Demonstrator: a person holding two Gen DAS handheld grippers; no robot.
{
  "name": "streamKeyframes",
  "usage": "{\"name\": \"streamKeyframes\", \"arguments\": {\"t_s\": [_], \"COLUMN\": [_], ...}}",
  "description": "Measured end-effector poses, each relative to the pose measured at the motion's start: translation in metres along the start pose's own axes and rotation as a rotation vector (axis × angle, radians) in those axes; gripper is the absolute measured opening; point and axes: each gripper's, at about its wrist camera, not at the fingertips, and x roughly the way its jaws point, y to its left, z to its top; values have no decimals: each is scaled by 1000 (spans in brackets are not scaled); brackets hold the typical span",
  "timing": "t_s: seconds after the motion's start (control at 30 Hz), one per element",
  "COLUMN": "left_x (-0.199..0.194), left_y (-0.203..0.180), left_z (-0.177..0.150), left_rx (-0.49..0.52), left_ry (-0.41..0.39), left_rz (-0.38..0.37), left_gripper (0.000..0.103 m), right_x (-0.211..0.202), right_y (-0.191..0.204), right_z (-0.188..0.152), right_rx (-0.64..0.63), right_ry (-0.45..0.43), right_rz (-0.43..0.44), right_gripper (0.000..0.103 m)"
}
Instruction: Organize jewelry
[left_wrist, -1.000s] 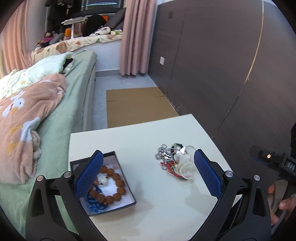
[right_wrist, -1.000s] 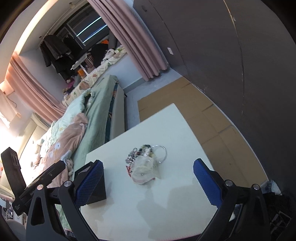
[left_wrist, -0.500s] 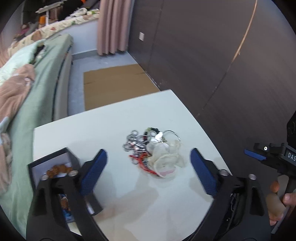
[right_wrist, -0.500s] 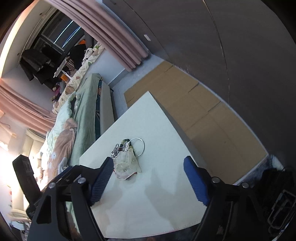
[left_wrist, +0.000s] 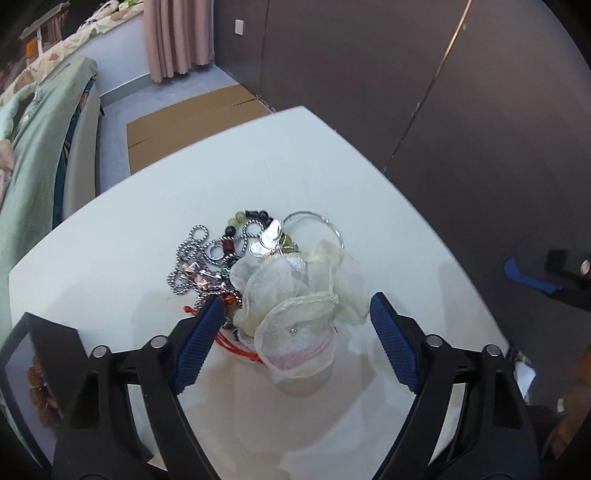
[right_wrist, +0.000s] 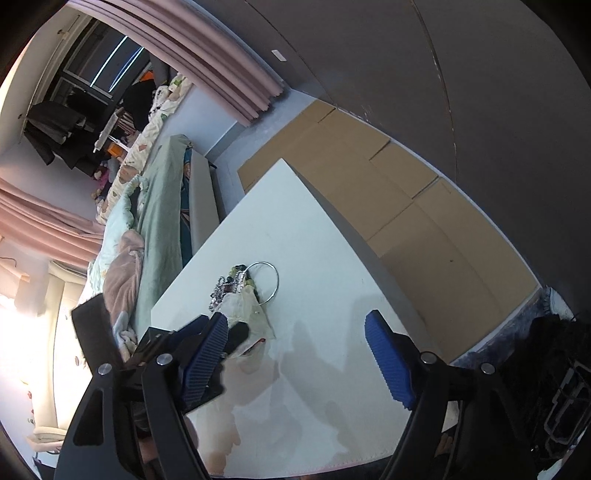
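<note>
A pile of jewelry lies mid-table: silver chains, dark and green beads, a silver bangle, red cord, and a sheer white organza pouch. My left gripper is open, low over the table, with its fingers on either side of the pouch. A dark jewelry box holding brown beads sits at the left edge. In the right wrist view the pile lies ahead on the left. My right gripper is open and empty, tilted, above the table's near right part.
The white table has its far corner toward a dark wardrobe wall. Flattened cardboard lies on the floor beyond. A bed with green sheet runs along the left. The right gripper's tip shows at right.
My left gripper moved right and down from over the box to around the pouch, closing in on the pile. My right gripper tilted and drifted right, the pile now further left.
</note>
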Motion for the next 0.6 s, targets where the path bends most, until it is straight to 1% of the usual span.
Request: {"name": "streamKeyframes", "arguments": {"t_s": [0.03, 0.07, 0.1, 0.13, 0.3, 0.53, 0.6], "left_x": [2, 3, 2, -1, -29, -58, -67], "left_y": [-2, -2, 0, 5, 26, 55, 65], "left_z": [0, 0, 1, 2, 7, 6, 5], "left_rx": [13, 18, 15, -3, -51, -118, -132], "left_ry": [3, 7, 5, -4, -63, -140, -171], "left_rz": [19, 30, 32, 29, -28, -99, -112], "left_gripper": [50, 42, 20, 4, 4, 4, 4], "right_x": [1, 3, 4, 6, 16, 32, 37], "right_y": [0, -1, -1, 0, 7, 22, 29], "right_z": [0, 0, 1, 0, 1, 1, 1], "right_rx": [4, 6, 5, 4, -13, -55, -69], "right_ry": [0, -1, 0, 2, 11, 27, 23], "right_rz": [-4, -10, -14, -24, -39, -8, 2], "right_gripper": [77, 77, 77, 77, 77, 76, 74]}}
